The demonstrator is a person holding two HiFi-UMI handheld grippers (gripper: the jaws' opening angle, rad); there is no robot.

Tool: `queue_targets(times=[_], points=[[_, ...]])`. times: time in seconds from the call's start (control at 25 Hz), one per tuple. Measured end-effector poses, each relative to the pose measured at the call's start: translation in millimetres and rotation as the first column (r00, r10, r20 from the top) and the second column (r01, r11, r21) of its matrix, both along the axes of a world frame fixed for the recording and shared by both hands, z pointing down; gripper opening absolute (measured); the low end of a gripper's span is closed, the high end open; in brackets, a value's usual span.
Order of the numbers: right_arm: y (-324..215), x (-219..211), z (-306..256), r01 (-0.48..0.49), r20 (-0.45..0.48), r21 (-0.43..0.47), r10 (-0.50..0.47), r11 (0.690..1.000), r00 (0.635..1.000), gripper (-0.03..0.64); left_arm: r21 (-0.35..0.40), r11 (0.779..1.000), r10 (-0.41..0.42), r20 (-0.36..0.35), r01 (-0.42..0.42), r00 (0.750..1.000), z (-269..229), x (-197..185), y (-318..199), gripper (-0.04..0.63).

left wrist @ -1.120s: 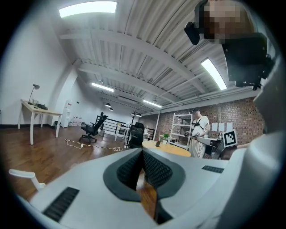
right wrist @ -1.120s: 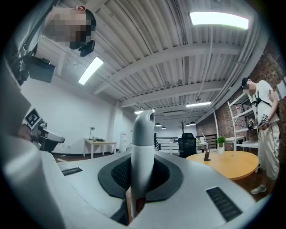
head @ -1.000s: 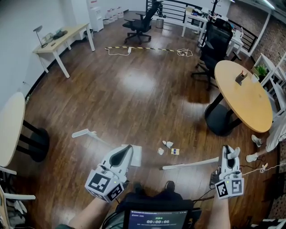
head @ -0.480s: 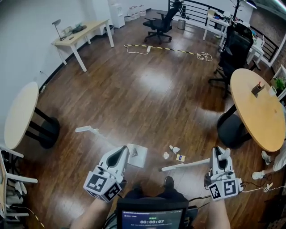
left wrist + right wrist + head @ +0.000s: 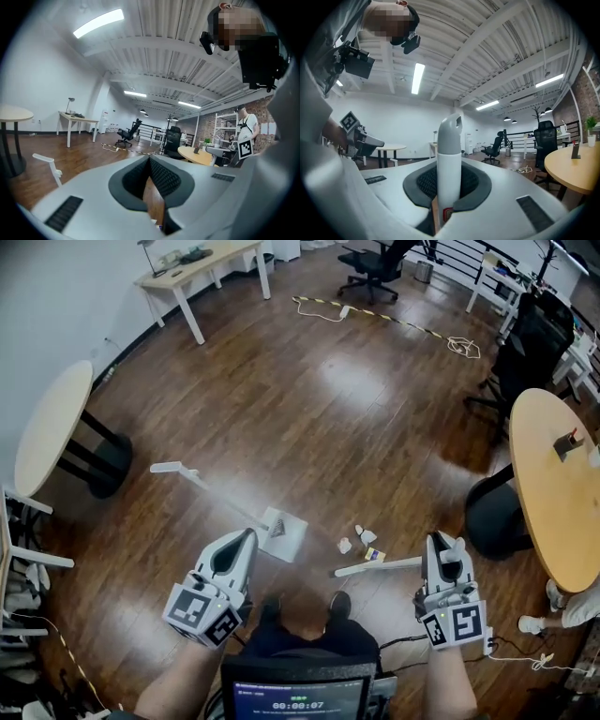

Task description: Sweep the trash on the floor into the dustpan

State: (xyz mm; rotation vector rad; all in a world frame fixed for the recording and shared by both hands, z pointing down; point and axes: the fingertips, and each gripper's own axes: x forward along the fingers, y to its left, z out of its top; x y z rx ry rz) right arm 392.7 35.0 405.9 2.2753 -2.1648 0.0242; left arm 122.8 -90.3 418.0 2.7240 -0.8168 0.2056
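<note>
A white dustpan (image 5: 284,532) lies on the wood floor, its long handle (image 5: 202,483) running up-left; the handle's end (image 5: 45,161) also shows in the left gripper view. A few scraps of trash (image 5: 359,543) lie just right of the pan. My left gripper (image 5: 238,547) hangs just below-left of the pan, apart from it, shut with nothing between the jaws. My right gripper (image 5: 443,549) is shut on the white broom handle (image 5: 449,161), which stands up between the jaws. The broom's shaft (image 5: 378,566) slants left toward the trash.
A round table (image 5: 49,427) stands at the left and a second round table (image 5: 553,488) with a black base at the right. A black office chair (image 5: 530,334), a white desk (image 5: 202,262) and a floor cable (image 5: 380,315) are far off. My shoes (image 5: 337,602) are between the grippers.
The head view has swung left and down, so the floor shifted right and up. The dustpan, earlier partly behind the left gripper, now shows whole. The right gripper still holds the broom.
</note>
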Motion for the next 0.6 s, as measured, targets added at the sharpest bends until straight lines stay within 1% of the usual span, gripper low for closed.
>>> queue_targets(times=[0.12, 0.36, 0.52, 0.6], points=[[-11.3, 3.8, 19.1, 0.056, -0.007, -0.025, -0.056, 0.998, 0.998, 0.051, -0.013, 0.999, -0.037, 0.016, 0.037, 0.999, 14.4, 3.0, 3.5, 0.009], [-30.5, 12.7, 54.9, 0.145, 0.007, -0.055, -0.145, 0.988, 0.989, 0.051, -0.004, 0.995, -0.101, 0.027, 0.101, 0.995, 30.6, 7.3, 4.2, 0.008], [-43.9, 16.0, 84.2, 0.213, 0.010, -0.084, -0.213, 0.973, 0.977, 0.051, -0.024, 0.990, -0.135, 0.051, 0.137, 0.989, 50.2, 8.3, 8.4, 0.008], [-51.3, 19.0, 102.7, 0.245, 0.013, -0.107, -0.245, 0.964, 0.970, 0.051, -0.029, 0.988, -0.148, 0.048, 0.150, 0.988, 55.4, 12.7, 8.2, 0.009]])
